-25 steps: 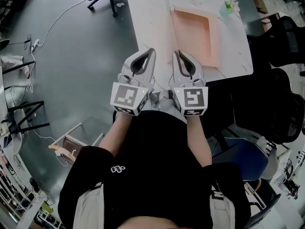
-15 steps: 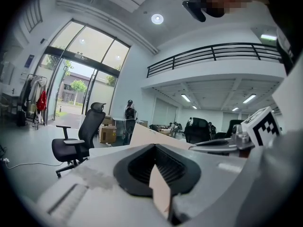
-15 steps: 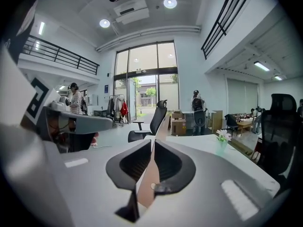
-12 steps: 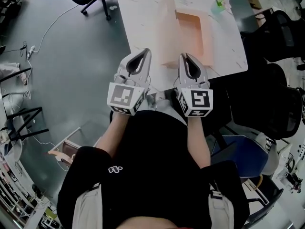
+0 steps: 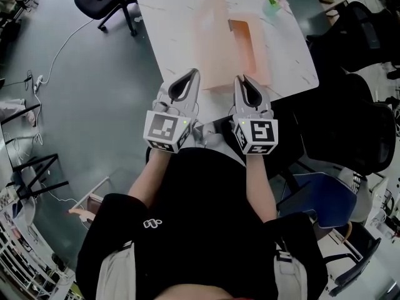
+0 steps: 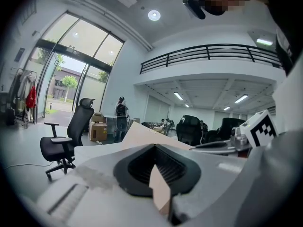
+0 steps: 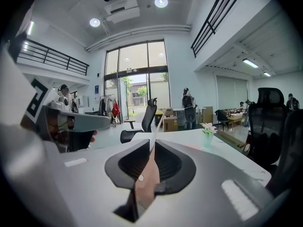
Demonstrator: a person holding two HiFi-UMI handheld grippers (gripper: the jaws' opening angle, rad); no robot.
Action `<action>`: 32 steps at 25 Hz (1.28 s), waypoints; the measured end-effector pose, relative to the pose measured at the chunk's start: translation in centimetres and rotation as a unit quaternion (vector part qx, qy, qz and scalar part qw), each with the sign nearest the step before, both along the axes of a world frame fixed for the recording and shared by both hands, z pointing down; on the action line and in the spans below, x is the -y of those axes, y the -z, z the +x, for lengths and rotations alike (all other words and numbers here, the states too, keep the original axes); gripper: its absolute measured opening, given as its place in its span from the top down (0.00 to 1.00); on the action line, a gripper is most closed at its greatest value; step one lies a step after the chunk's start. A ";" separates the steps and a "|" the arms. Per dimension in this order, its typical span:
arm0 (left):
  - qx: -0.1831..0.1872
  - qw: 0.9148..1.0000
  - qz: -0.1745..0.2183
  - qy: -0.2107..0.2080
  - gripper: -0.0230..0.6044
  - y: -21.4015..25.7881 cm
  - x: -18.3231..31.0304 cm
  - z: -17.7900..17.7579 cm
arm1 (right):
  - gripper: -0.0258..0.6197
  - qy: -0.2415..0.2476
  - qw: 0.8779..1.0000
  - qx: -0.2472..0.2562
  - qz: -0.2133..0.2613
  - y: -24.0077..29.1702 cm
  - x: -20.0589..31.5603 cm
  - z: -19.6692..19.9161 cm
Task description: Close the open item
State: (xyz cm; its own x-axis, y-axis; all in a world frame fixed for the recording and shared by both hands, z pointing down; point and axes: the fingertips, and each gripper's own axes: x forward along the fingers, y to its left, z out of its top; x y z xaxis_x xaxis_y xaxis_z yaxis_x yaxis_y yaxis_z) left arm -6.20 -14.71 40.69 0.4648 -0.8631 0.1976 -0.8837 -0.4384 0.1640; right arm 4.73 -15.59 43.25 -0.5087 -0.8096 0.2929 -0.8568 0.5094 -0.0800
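Lid (image 5: pixel 211 55) up more; plant (image 5: pixel 272 4) bhd box (image 5: pixel 250 49).

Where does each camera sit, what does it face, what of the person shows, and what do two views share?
Head view: on the head, steeply down at table, lid, left tongs, right tongs; forearms, torso show.
Left gripper view: on left tongs, along jaws gripping the lid; person overhead.
Right gripper view: on right tongs, along opening jaws, lid between; left tongs beside.
Shared: both gripper views show lid, office chair.
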 end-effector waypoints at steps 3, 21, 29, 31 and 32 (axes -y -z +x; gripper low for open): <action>0.000 1.000 -0.002 -0.011 0.98 -0.1 0.5 1.0 | 0.90 -0.012 1.000 0.002 -0.005 -0.5 0.3 1.2; 0.009 0.996 -0.048 -0.079 0.98 -3.3 1.5 6.3 | 0.88 -0.071 0.996 0.016 -0.047 -4.2 1.7 7.1; 0.018 0.992 -0.070 -0.103 0.98 -4.6 1.4 7.6 | 0.87 -0.104 0.991 0.038 -0.074 -6.8 2.3 9.9; 0.021 0.991 -0.072 -0.107 0.98 -4.8 1.5 7.7 | 0.87 -0.113 0.989 0.041 -0.082 -7.7 2.4 10.6; 0.022 0.991 -0.073 -0.108 0.98 -4.9 1.5 7.7 | 0.87 -0.117 0.988 0.042 -0.086 -8.2 2.5 10.9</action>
